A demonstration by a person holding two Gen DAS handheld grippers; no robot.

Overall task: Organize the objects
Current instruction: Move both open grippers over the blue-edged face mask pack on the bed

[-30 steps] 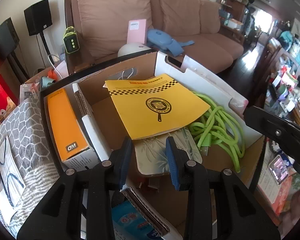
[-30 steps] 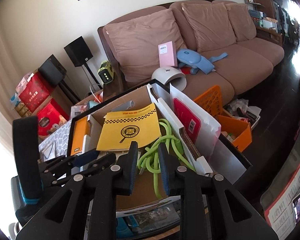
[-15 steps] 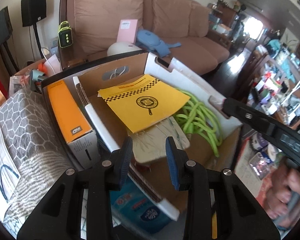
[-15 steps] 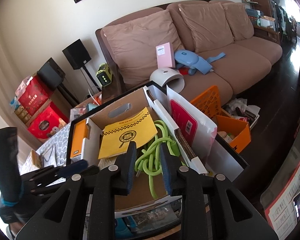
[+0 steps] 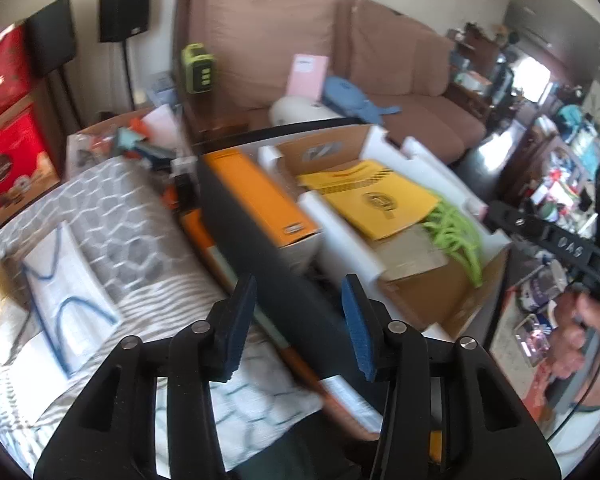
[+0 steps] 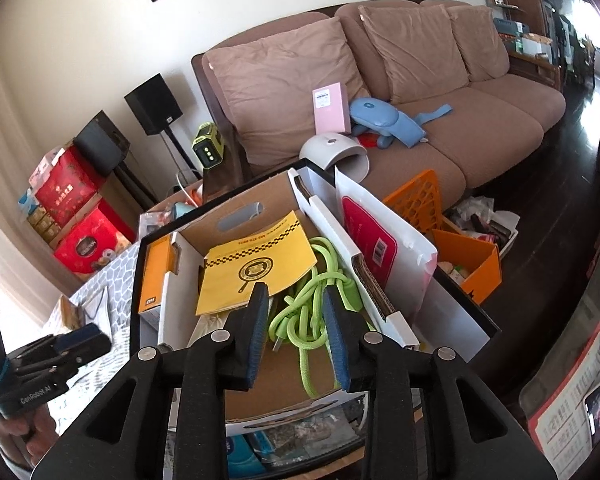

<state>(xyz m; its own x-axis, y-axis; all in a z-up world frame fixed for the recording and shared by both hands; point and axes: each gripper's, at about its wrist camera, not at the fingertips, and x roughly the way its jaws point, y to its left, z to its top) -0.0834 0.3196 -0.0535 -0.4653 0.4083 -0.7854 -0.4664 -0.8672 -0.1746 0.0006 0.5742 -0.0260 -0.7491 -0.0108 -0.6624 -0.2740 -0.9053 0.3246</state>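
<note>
We hold our left hand-held gripper (image 5: 298, 320) with jaws opening and nothing between them over the dark bin's rim (image 5: 260, 248), while our right hand-held gripper (image 6: 296, 332), jaws also opening and empty, hovers above the green cord (image 6: 316, 304) just ahead in the cardboard box (image 6: 244, 208), beside the yellow booklet (image 6: 256, 264).

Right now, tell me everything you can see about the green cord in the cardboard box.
The green cord is a bright lime, thick, braided-looking cable, loosely coiled and tangled into overlapping loops with one strand trailing toward the box's near edge. It lies inside the open cardboard box, on its right side against the white-edged flap. The yellow booklet overlaps its upper left loops. One end seems to carry a plug, too small to identify. The right gripper hangs just above it, jaws opening, not touching it.
</note>
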